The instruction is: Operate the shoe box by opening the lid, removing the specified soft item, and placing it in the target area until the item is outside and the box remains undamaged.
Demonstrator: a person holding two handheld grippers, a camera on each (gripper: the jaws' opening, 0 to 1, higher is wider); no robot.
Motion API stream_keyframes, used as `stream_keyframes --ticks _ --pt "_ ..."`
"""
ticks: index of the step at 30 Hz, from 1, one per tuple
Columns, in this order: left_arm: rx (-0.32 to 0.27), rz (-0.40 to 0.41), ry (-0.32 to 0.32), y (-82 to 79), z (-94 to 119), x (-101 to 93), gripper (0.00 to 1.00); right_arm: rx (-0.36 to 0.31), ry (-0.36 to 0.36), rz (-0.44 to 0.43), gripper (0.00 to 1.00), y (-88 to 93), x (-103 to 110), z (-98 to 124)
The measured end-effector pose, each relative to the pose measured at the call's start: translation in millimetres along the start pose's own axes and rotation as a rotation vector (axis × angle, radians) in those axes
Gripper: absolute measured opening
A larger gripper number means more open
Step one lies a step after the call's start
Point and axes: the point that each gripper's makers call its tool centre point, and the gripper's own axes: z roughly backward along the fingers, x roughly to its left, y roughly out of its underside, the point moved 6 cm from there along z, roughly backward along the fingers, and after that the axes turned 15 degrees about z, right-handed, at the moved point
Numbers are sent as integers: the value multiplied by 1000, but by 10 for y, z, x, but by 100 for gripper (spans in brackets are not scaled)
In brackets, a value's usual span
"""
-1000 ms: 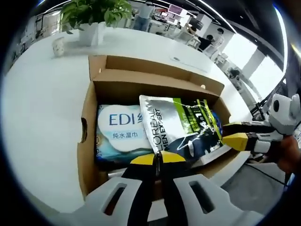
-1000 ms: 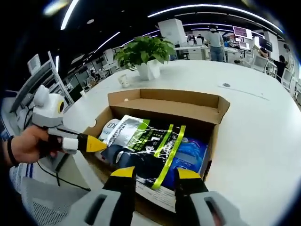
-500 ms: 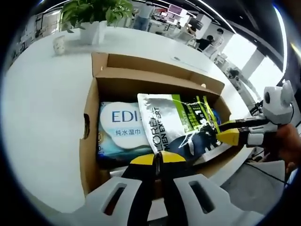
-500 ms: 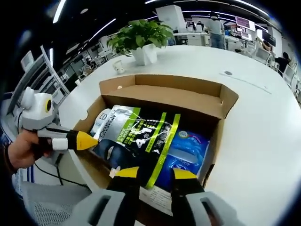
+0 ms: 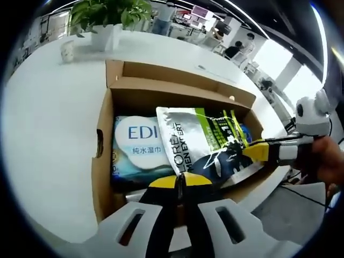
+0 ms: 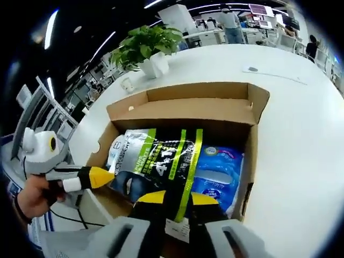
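The left gripper (image 5: 180, 181) has its yellow-tipped fingers (image 5: 161, 183) pressed together at the near edge of the silver, green and black soft pouch (image 5: 207, 142); whether they pinch it I cannot tell. The right gripper (image 6: 174, 198) closes its fingers (image 6: 151, 197) narrowly around the same pouch's near edge. The pouch lies inside the open brown cardboard shoe box (image 5: 101, 161), overlapping a blue-and-white wet-wipes pack (image 5: 134, 146). The box sits on a white surface (image 5: 48, 118), with a potted green plant (image 5: 107, 19) and a small white cup (image 5: 66, 52) beyond it.
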Motion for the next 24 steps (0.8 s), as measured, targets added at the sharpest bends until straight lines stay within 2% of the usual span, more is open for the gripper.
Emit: stream_keyframes --ticks 1,2,3,6,14,24 --pt "-1 1 0 0 0 0 2 -10 0 -17 0 -3 -14 14" --pt "-1 2 0 1 0 0 2 -31 -20 -56 0 -16 -22 24" --pt "0 2 0 2 -1 -2 2 -25 -25 -70 0 -4 -32 25" --pt "-1 -8 -3 0 -5 -6 2 -21 -29 -43 0 6 1 28" --pt "-21 -51 4 0 88 -87 1 -41 -33 -39 0 56 28 98" --pt "-36 -116 43 21 174 -337 1 -90 -20 -45 0 101 -44 346"
